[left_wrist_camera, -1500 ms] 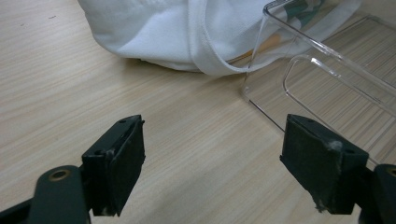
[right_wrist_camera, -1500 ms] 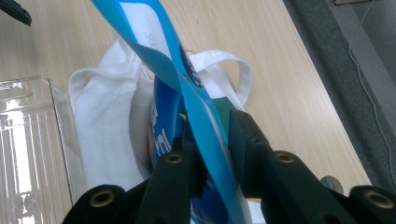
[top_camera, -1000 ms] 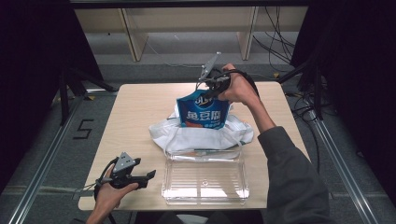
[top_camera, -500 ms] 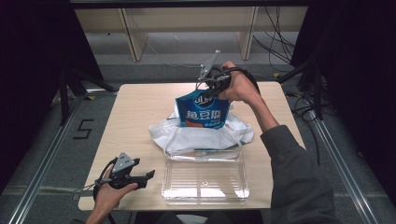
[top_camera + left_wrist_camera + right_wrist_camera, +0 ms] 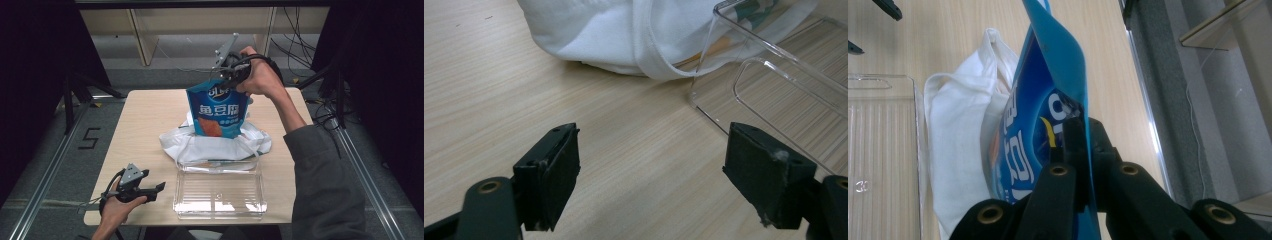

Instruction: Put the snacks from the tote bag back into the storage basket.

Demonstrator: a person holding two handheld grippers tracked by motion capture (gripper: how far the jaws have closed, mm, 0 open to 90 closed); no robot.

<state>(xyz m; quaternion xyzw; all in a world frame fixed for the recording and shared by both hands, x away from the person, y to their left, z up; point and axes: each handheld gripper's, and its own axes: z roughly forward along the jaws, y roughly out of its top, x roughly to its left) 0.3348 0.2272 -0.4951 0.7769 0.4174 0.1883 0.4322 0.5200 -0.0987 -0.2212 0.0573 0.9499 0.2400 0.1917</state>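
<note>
While the right tongs (image 5: 226, 79) are pinching shut on the top edge of the glossy blue plastic snack pouch (image 5: 218, 111), that pouch is hanging upright from them above the crumpled white cloth bag (image 5: 200, 145), its lower end showing just in front of the bag's folds in the high view. In the right gripper view, the two black pads are pressing flat against either side of the thin blue film (image 5: 1060, 60), with the pouch (image 5: 1020, 150) running away below toward the white cloth (image 5: 955, 140).

Pouch, labelling: large white Chinese characters are running across the blue front under a smaller white logo near the top; an orange-red food picture is sitting on the lower half. Finer print is too small to read.

Bag, material: soft, matte woven fabric with stitched strap handles (image 5: 649, 55), lying slumped near the middle of the pale wood-grain tabletop (image 5: 145, 125).

Clear rigid plastic tray (image 5: 220, 192): rectangular, ribbed base, rounded corners, lying just in front of the bag, its rear edge touching the cloth.

Left tongs (image 5: 152, 189): resting low by the near left corner of the tabletop, standing wide apart and gripping nothing; bare tabletop (image 5: 639, 150) is showing between the black pads (image 5: 559, 175), and the tray's corner (image 5: 744, 85) is lying beyond the right-hand one.
</note>
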